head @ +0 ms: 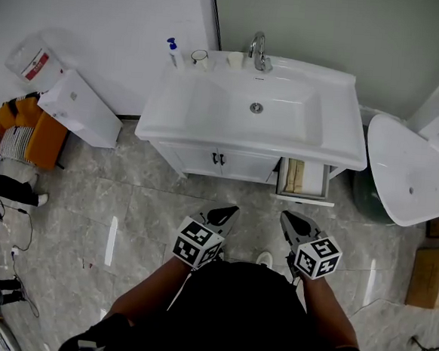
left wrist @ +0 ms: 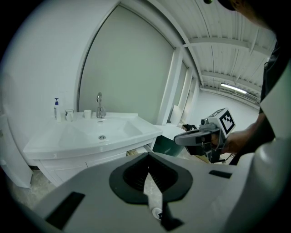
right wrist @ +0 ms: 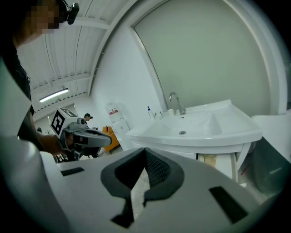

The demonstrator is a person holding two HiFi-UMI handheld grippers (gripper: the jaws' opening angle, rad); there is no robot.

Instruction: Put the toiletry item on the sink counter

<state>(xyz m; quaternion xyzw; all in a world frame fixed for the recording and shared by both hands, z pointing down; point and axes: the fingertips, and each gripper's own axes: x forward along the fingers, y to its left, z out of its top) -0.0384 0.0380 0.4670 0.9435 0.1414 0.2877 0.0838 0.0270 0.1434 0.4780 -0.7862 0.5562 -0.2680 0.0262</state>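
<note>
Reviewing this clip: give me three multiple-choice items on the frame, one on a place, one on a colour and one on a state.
1. Where does the pump bottle stand, as the head view shows it?
A. At the back left corner of the sink counter
B. Down in the basin by the drain
C. On the floor tiles

2. What colour is the bottle's pump head?
A. Red
B. Blue
C. Green

3. How is the drawer at the right of the cabinet?
A. Pulled open
B. Pushed shut
C. Taken out and laid on the floor

Answers:
1 A, since it stands at the counter's rear left, near the wall and left of the tap.
2 B, since the pump top is plainly blue above a pale body.
3 A, since the drawer juts out from the cabinet front, with its inside showing from above.
</note>
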